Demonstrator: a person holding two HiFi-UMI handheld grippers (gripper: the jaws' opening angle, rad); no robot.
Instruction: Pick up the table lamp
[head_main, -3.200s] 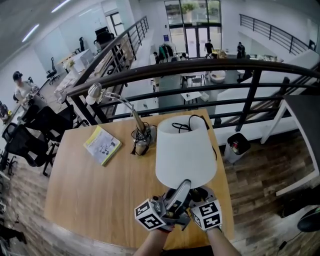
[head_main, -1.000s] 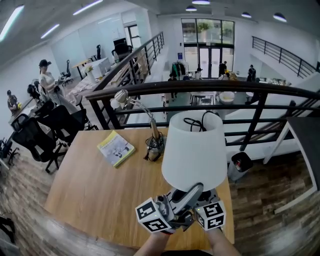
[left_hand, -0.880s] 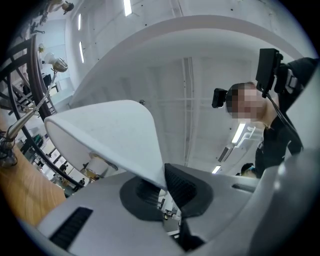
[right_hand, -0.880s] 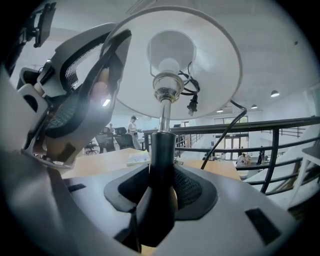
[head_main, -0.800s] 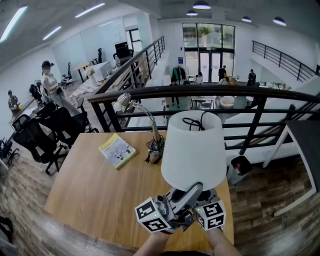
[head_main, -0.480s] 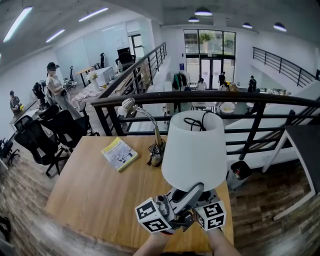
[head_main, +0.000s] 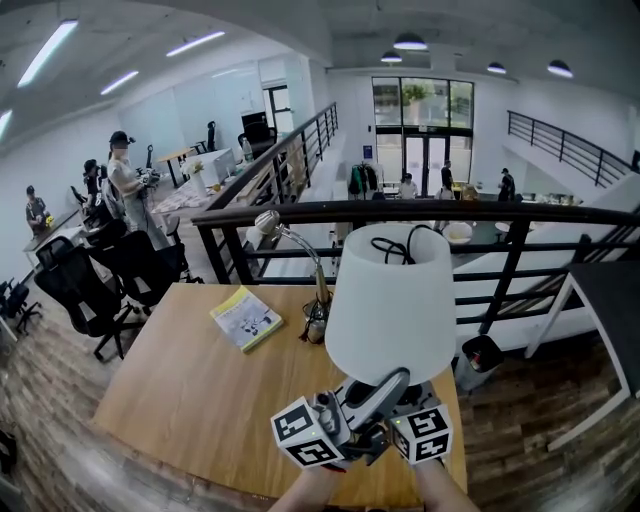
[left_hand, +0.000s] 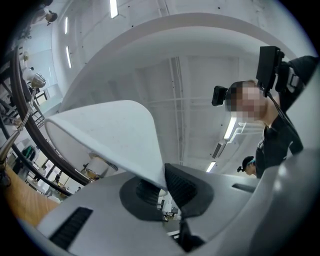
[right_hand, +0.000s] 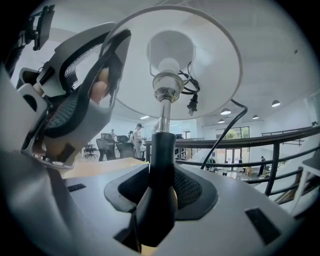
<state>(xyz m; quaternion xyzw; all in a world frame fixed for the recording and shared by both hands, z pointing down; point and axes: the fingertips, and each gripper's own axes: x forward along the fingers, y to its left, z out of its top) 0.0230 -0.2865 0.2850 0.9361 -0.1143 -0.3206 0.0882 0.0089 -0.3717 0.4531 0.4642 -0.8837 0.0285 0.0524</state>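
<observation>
Nearest you, your right gripper (right_hand: 159, 182) is clamped on the black stem (right_hand: 161, 150) of the table lamp (head_main: 392, 300). Your left gripper (left_hand: 164, 186) is closed too, pinching the lower rim of the shade (left_hand: 110, 135). The lamp hangs upright above the near right part of the wooden table (head_main: 190, 380). It has a white tapered shade, a chrome socket, and its black cord (head_main: 395, 248) is bundled into the top. Farther back on the table lie a yellow booklet (head_main: 246, 318) and a gooseneck desk lamp (head_main: 317, 328), with the black railing (head_main: 300, 212) beyond. Both grips are the same as three seconds ago, but you have raised the lamp. In the head view its top now sits just under the top rail, not by the lowest bar.
</observation>
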